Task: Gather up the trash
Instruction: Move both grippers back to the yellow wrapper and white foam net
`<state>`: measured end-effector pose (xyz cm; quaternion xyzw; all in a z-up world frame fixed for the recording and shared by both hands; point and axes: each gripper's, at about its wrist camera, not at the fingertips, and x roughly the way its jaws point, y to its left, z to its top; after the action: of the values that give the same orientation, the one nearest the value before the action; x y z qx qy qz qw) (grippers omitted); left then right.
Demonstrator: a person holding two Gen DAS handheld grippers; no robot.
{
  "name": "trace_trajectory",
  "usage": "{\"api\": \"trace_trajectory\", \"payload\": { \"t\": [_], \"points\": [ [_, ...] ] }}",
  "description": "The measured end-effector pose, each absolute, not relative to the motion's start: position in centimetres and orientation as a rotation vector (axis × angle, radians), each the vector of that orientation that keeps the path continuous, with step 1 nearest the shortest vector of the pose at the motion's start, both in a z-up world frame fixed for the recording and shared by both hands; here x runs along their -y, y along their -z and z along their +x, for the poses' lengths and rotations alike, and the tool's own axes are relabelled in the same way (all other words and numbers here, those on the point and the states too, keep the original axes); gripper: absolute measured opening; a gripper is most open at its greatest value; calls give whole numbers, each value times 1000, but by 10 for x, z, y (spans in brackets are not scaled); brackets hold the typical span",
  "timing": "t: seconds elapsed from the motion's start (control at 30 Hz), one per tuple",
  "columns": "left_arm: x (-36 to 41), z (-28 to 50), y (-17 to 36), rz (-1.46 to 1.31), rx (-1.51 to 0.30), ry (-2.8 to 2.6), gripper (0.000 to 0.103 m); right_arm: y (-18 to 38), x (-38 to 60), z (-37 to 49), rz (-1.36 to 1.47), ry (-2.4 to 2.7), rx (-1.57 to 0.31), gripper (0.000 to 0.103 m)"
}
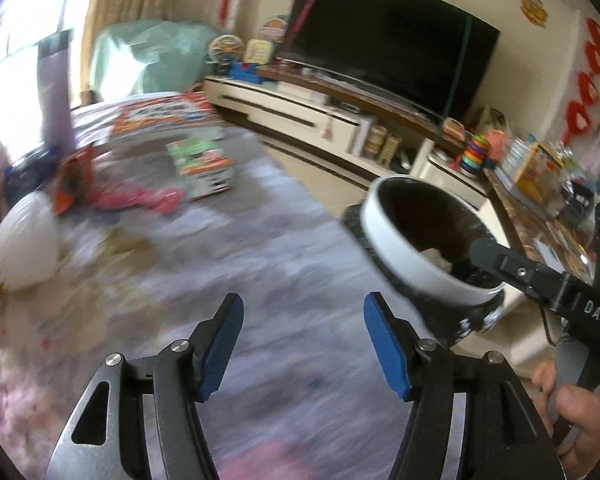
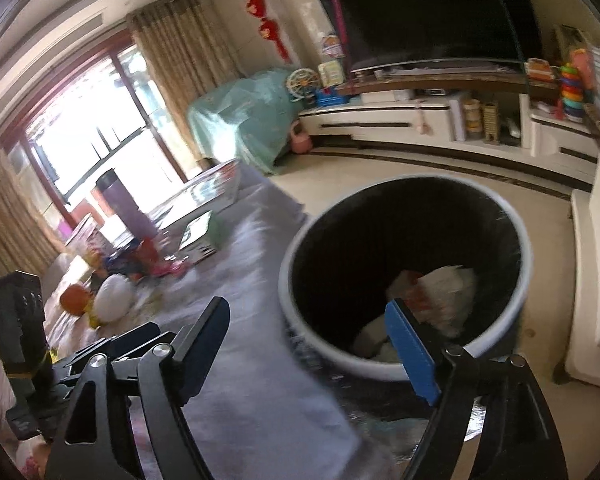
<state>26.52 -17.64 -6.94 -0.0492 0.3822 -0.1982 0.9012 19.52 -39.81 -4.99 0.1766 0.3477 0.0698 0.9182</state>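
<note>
Left gripper (image 1: 303,344) hangs over the grey table (image 1: 260,248), jaws wide w/ nothing between; bin (image 1: 384,236) just off the table edge. Right gripper (image 2: 308,344) also wide & empty, one finger over the bin (image 2: 296,308) mouth. White crumpled trash (image 2: 448,300) lies inside the bin. More bits, incl. a white ball (image 1: 26,244) & pink scrap (image 1: 140,200), sit on the table well apart from the bin, past a purple bottle (image 1: 54,92).

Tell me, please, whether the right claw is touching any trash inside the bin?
Apart. In the right wrist view, the right claw stands open and empty above the bin; the crumpled trash lies deep inside.
</note>
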Motion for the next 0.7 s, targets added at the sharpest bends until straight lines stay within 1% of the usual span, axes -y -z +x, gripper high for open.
{"api": "trace_trajectory", "payload": {
  "t": [0.3,0.7],
  "points": [
    [112,234,65,-167,-795,300,62,56,340,201,336,-249,-750,82],
    [25,221,64,-246,-790,155,62,64,270,210,307,-376,-793,82]
  ]
}}
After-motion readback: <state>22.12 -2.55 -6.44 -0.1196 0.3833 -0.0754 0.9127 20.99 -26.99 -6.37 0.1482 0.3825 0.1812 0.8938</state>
